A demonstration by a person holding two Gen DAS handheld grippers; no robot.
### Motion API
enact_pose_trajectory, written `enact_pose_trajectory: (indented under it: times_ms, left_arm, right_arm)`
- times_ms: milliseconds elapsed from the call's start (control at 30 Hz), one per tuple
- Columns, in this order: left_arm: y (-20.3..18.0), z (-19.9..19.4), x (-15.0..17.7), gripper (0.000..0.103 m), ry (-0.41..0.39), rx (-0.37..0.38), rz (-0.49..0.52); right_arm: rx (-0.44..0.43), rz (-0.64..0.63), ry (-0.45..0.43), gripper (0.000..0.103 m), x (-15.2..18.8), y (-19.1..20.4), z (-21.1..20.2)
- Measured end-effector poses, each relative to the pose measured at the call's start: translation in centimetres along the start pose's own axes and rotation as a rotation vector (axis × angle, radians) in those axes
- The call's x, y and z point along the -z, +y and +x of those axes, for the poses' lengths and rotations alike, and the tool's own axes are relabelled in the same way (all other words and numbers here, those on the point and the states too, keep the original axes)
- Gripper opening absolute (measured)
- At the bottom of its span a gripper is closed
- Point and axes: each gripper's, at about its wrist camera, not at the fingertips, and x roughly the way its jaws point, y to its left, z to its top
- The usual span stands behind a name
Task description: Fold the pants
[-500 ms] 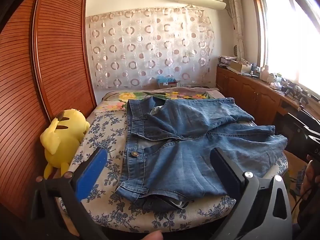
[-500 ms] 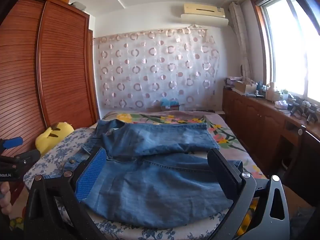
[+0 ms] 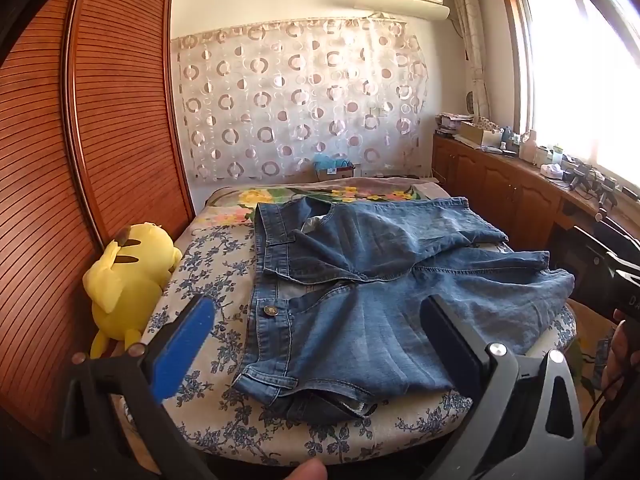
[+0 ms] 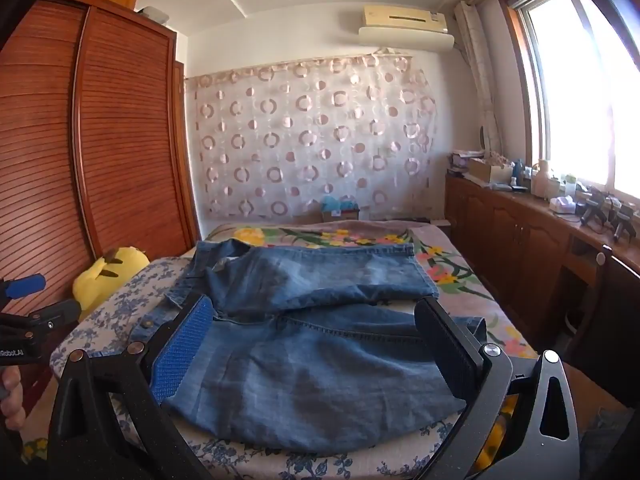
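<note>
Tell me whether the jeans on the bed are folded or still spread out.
Spread out, not folded. The jeans lie flat on the bed, fly open, both legs splayed separately toward the window side.

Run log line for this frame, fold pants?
stage: approach | jeans: flat on bed, unfolded | left claw: open, empty | right claw: open, empty | toy: beside jeans

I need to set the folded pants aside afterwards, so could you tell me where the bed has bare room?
Free: the flowered blanket beyond the jeans, and the floral sheet strip between waistband and yellow plush. The windowside counter is crowded.
</note>
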Motion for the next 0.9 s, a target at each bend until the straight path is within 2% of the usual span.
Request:
enact_pose_trajectory:
  times_ms: [900]
  left_arm:
    - [0.32,0.06,0.21,0.103,-0.013,-0.008,-0.005]
  right_arm:
    - [-0.001,0.0,-0.001,0.103,-0.17,0.25,-0.38]
